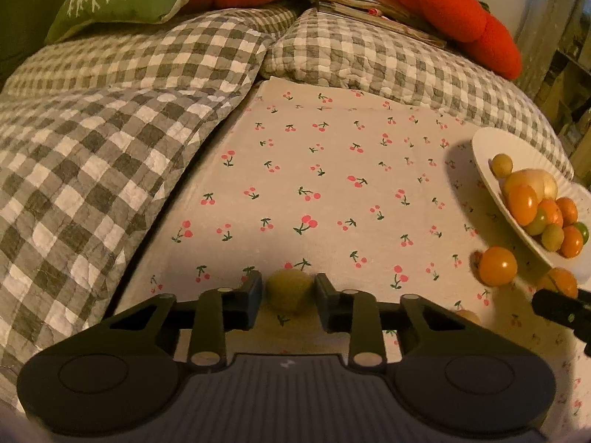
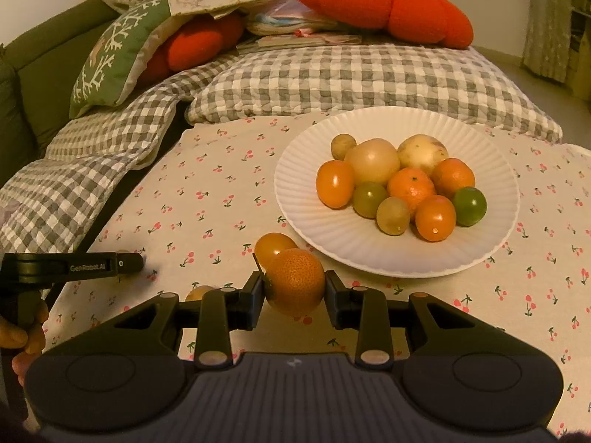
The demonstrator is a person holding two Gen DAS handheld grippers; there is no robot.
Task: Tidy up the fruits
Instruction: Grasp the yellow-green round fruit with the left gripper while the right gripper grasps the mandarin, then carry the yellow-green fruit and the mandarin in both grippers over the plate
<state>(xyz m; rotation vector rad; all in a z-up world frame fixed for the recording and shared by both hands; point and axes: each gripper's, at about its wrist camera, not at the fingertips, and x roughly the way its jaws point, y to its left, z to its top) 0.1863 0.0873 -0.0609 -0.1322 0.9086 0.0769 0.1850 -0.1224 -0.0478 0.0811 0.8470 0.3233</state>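
On the cherry-print cloth (image 1: pixel 332 170) lies a small olive-green fruit (image 1: pixel 289 291), and my left gripper (image 1: pixel 289 288) is shut on it, a pad against each side. In the right wrist view my right gripper (image 2: pixel 295 288) is shut on an orange mandarin (image 2: pixel 295 284), held just off the cloth in front of the white ribbed plate (image 2: pixel 295 170). That plate carries several orange, green and pale fruits. An orange tomato (image 2: pixel 273 245) lies on the cloth right behind the held mandarin. A small yellowish fruit (image 2: pixel 199 292) peeks out beside my right gripper's left finger.
Grey checked quilts (image 1: pixel 110 140) and pillows (image 2: pixel 351 74) border the cloth at the left and back. Red plush cushions (image 2: pixel 388 3) and a green pillow (image 2: pixel 118 48) lie beyond. A person's hand (image 2: pixel 22 336) holds the left gripper's handle. The plate (image 1: pixel 491 144) sits at the right.
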